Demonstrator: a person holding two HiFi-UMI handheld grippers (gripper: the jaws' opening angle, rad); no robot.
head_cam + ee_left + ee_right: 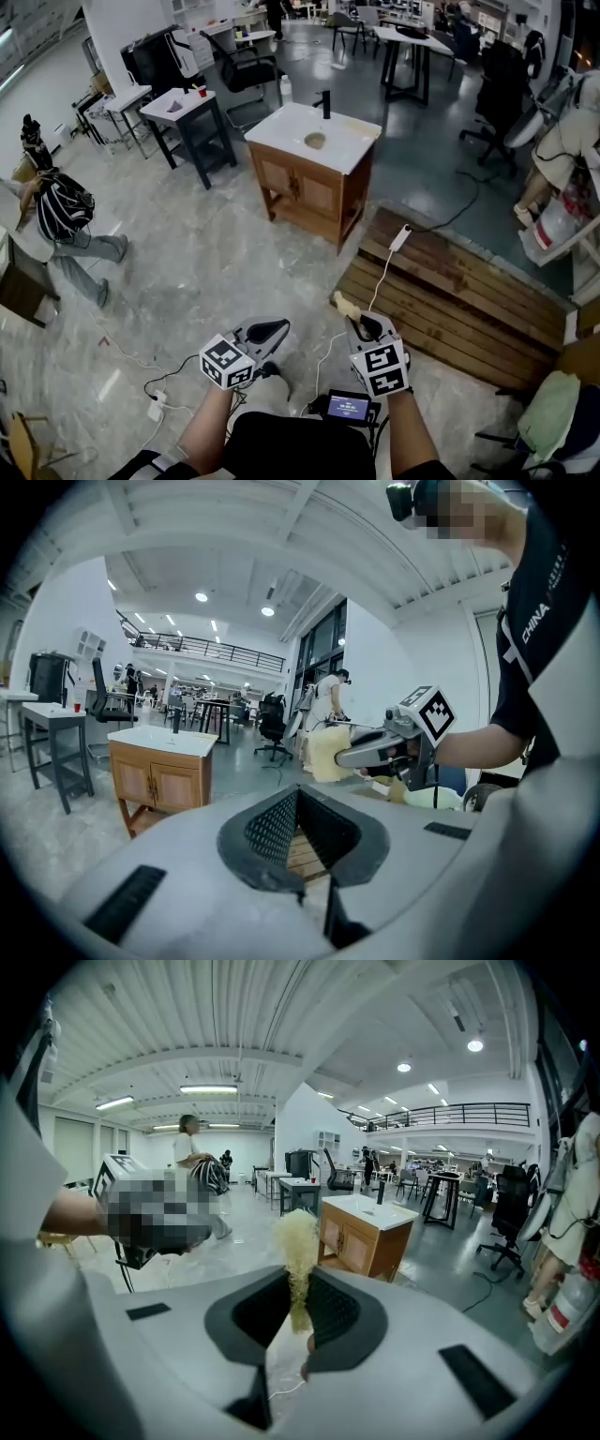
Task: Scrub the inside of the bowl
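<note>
open floor (206,272) lies before the sink cabinet (309,187), so probably the right gripper (356,319) only carries the yellow scrubber (345,305) pinched, ready, with the left gripper (281,327) closed and empty.

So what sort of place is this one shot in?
Probably a big open lab or workshop hall rather than a home: a freestanding sink cabinet, desks with office chairs, and a railed mezzanine.
</note>
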